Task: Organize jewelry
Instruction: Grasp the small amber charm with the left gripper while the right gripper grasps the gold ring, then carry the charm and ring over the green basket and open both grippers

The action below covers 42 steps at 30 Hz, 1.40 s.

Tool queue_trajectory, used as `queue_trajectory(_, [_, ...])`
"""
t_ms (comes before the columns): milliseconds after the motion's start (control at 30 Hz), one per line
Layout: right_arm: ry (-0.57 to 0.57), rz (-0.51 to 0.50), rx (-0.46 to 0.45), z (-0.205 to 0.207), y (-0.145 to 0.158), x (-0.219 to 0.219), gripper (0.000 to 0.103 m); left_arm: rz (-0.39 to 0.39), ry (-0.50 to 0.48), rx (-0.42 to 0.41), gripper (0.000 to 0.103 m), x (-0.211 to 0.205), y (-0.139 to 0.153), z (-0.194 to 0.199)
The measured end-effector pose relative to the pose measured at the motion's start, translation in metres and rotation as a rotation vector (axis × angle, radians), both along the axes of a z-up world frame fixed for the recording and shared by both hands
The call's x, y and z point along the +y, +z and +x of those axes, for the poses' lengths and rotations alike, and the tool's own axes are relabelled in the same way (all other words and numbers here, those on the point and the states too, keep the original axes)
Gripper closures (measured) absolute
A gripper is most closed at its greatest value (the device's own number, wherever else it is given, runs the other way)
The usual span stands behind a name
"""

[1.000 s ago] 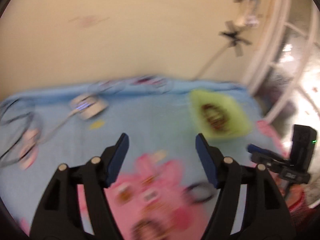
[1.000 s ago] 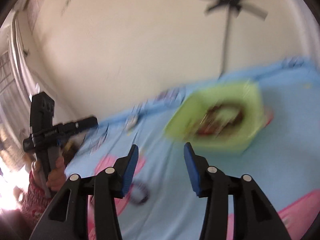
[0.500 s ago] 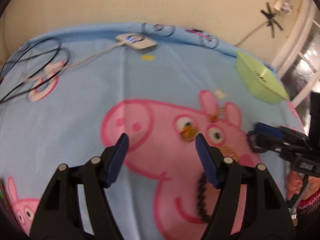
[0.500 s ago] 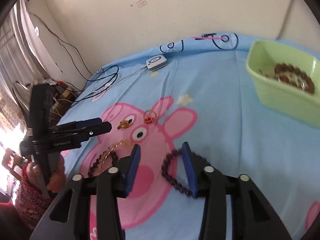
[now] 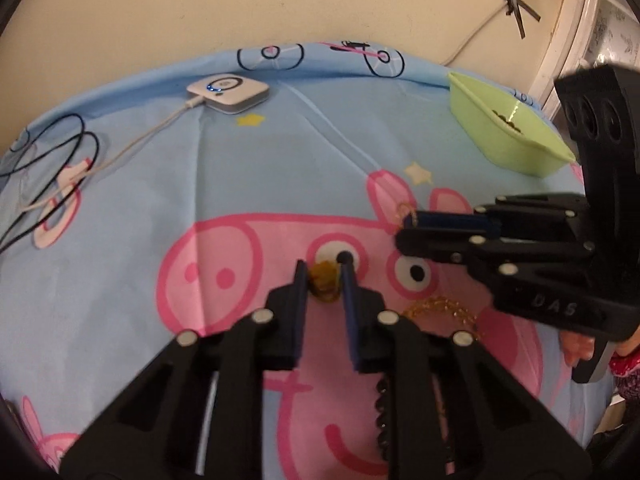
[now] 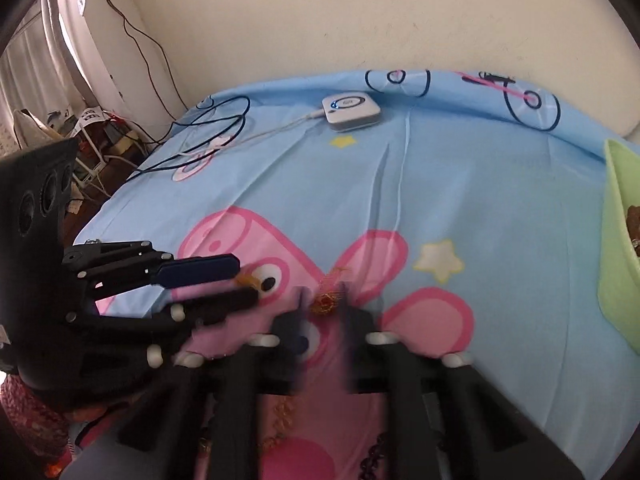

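Left wrist view: our left gripper point(image 5: 325, 280) pinches a gold ring point(image 5: 323, 282); right gripper point(image 6: 325, 304) closes around another ring point(image 6: 326, 303). Next, carry both to the bowl point(image 5: 508, 136) ahead-right.

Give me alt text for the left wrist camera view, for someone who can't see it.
The left gripper has its blue-padded jaws closed around a small gold ring on a blue cartoon-pig bedsheet. The right gripper reaches in from the right beside a thin gold chain; a light green plastic bin sits beyond.
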State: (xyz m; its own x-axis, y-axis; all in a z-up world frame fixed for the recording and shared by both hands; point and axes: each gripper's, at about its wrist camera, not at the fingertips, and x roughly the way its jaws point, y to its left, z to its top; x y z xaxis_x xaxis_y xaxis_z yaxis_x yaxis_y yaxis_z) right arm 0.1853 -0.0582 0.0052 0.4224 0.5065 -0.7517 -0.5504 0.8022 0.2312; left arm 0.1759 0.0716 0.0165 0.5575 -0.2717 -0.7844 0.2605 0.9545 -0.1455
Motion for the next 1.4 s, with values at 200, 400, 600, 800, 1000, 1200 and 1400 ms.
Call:
queue_trajectory(200, [-0.042, 0.078, -0.027, -0.031, 0.012, -0.047, 0.103, -0.18, -0.03, 0.054, 0.087, 0.005, 0.006, -0.002])
queue_trajectory(400, [-0.155, 0.125, -0.077, -0.076, 0.024, -0.119, 0.103, -0.272, -0.16, 0.057, 0.087, -0.045, 0.025, -0.02])
queue_trajectory(600, [-0.172, 0.095, -0.081, -0.126, 0.021, -0.16, 0.103, -0.159, -0.365, 0.044, 0.087, -0.134, 0.018, -0.056])
queue_trajectory(800, [-0.181, -0.039, -0.145, -0.157, 0.007, -0.16, 0.103, -0.007, -0.42, 0.019, 0.081, -0.174, 0.0, -0.073])
queue_trajectory(1000, [-0.155, -0.086, -0.183, -0.177, 0.008, -0.167, 0.083, -0.005, -0.394, -0.005, 0.061, -0.158, 0.011, -0.085])
queue_trajectory(1200, [-0.167, -0.065, -0.167, -0.165, 0.006, -0.169, 0.083, 0.046, -0.392, 0.011, 0.061, -0.166, 0.003, -0.08])
queue_trajectory(1400, [-0.114, -0.072, -0.147, -0.156, 0.005, -0.161, 0.103, 0.066, -0.429, -0.025, 0.087, -0.176, 0.002, -0.077])
